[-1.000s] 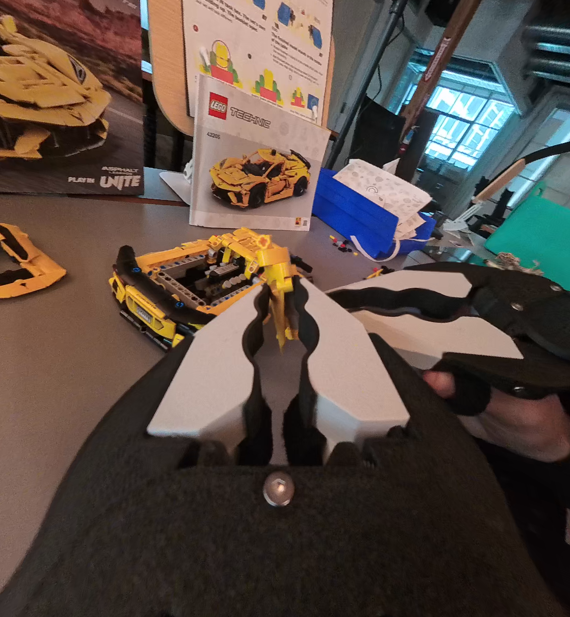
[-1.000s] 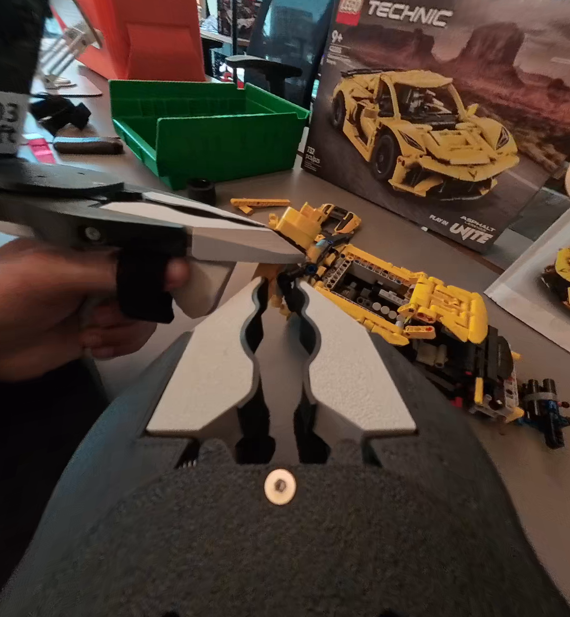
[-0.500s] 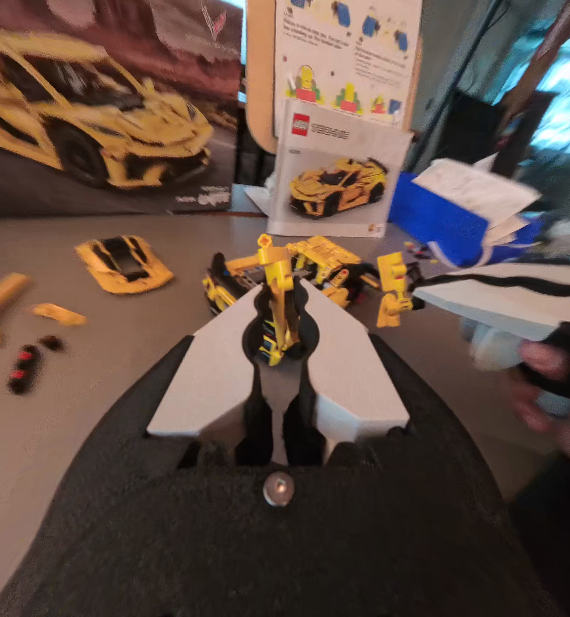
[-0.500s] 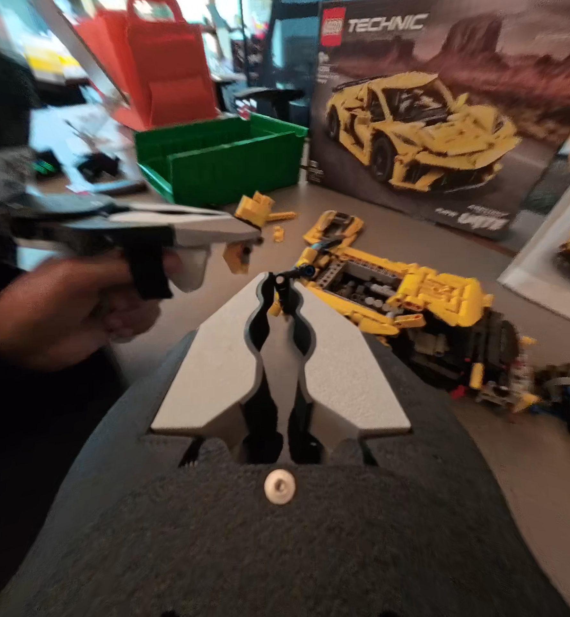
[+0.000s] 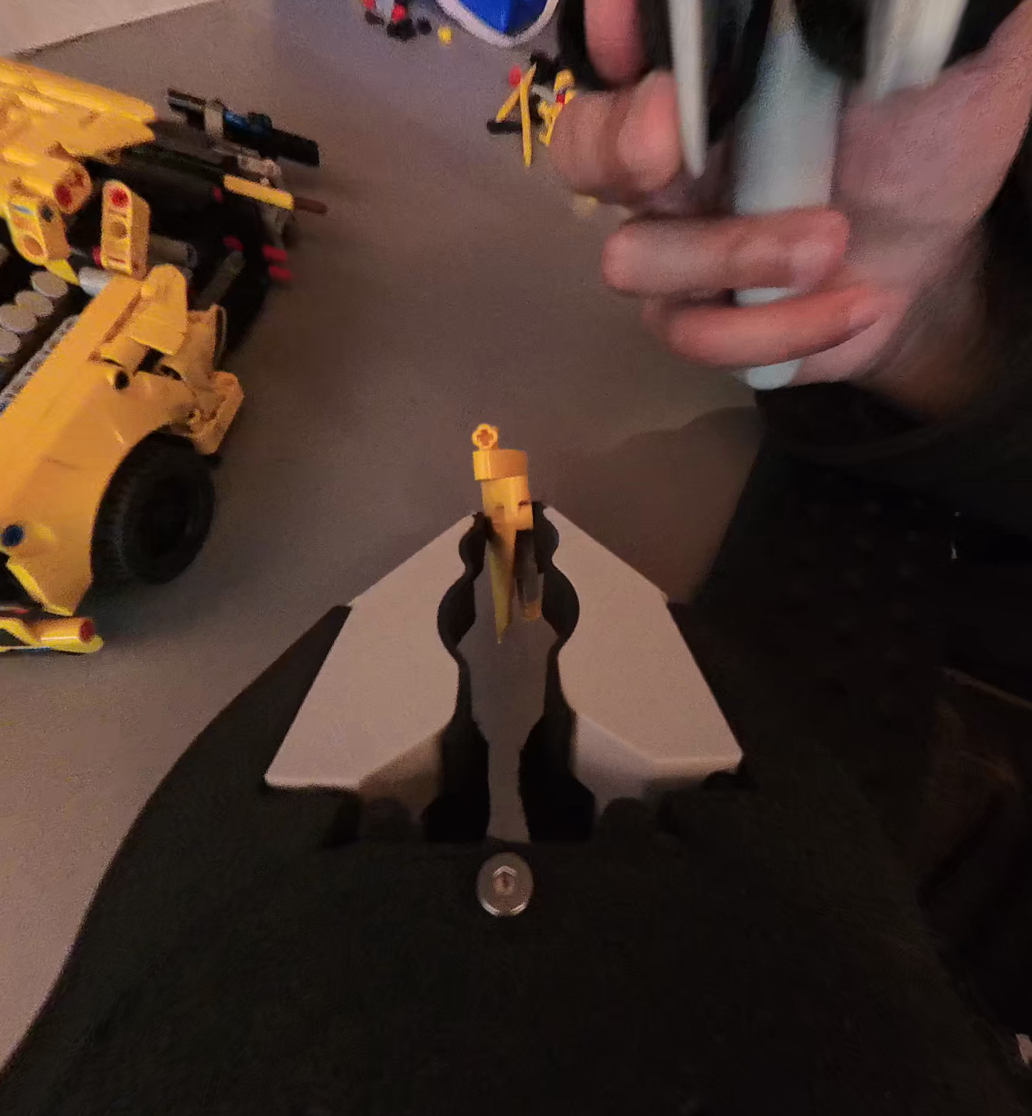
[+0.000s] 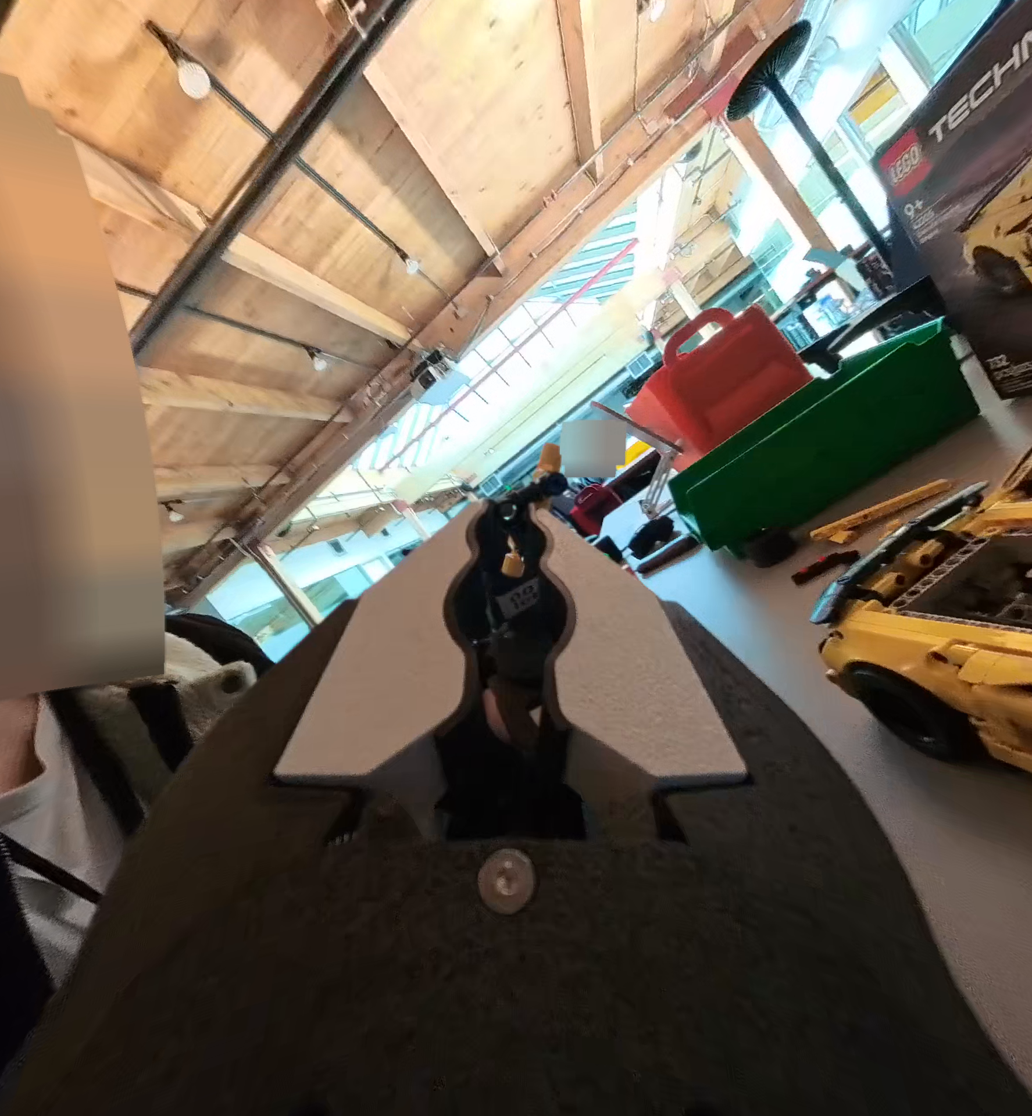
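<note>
Here, in the left wrist view, the yellow brick-built car (image 5: 72, 386) sits at nine to ten o'clock on the grey table (image 5: 392, 302), its black tyre facing the camera and its grey and black inner frame exposed at the far left. Near the centre, the left gripper (image 5: 504, 531) has its jaws pressed together on a slim yellow piece (image 5: 501, 519) that stands upright, its round top poking out past the fingertips. At twelve to one o'clock a small heap of loose yellow and black parts (image 5: 531, 115) lies on the table, and at two o'clock a blurred hand (image 5: 773, 241) wraps a pale handle.

In the right wrist view, tilted up toward a wooden ceiling, the right gripper (image 6: 510, 513) at centre is closed on a small black linkage with a blue and yellow end (image 6: 531, 489) that sticks out at twelve o'clock. At two o'clock a red bag (image 6: 725, 374) stands behind a green bin (image 6: 827, 447), and a dark box picturing a yellow car (image 6: 984, 211) stands beyond. At three o'clock lies the same yellow car (image 6: 972, 652), with loose yellow strips (image 6: 882, 510) just past it
</note>
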A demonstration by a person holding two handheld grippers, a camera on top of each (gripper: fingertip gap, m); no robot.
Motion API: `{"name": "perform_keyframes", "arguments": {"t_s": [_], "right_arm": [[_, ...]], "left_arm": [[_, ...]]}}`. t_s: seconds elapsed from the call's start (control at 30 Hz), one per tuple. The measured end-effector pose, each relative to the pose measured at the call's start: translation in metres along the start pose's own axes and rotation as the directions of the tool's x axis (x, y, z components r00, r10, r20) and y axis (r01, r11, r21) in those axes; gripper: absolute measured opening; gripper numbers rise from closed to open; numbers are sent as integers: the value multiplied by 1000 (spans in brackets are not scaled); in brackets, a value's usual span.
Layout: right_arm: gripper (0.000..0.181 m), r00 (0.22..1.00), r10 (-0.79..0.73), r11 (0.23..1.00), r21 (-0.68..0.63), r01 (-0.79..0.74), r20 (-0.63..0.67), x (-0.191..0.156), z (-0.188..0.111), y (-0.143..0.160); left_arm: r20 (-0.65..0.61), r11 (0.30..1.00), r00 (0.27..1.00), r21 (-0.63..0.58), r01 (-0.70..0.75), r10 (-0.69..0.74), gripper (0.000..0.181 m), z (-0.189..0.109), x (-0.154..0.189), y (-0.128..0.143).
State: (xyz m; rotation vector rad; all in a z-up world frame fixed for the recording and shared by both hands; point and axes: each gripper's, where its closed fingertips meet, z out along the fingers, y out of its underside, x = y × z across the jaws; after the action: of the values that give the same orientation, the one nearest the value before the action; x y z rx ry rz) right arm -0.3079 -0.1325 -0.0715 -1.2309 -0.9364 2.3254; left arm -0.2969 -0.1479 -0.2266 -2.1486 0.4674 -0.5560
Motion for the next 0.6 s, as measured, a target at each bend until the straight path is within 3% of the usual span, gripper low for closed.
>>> {"name": "perform_keyframes", "arguments": {"t_s": [0.13,0.23,0.37,0.47,0.53,0.6], "right_arm": [[8,994,66,996,49,-70,82,-8,-1,-7],[8,999,37,999,32,-37,14,1,-1,-3],[8,991,-72,997,-47,67,-117,16,1,7],[9,965,-181,981,-98,165,-190,21,1,10],[9,942,-256,961,-161,224,-218,23,3,17],[8,929,-310,936,-238,260,-200,22,8,30]], "left_arm": [[68,991,989,-24,131,-130,14,1,-23,6],[60,977,977,-40,207,-205,23,2,-29,10],[48,979,979,-29,201,-199,34,0,-28,7],[-10,961,976,172,214,-216,38,-21,-27,-22],[-131,889,969,386,245,-210,38,-49,-18,-55],[-317,794,930,510,331,-185,38,-77,-2,-79]]}}
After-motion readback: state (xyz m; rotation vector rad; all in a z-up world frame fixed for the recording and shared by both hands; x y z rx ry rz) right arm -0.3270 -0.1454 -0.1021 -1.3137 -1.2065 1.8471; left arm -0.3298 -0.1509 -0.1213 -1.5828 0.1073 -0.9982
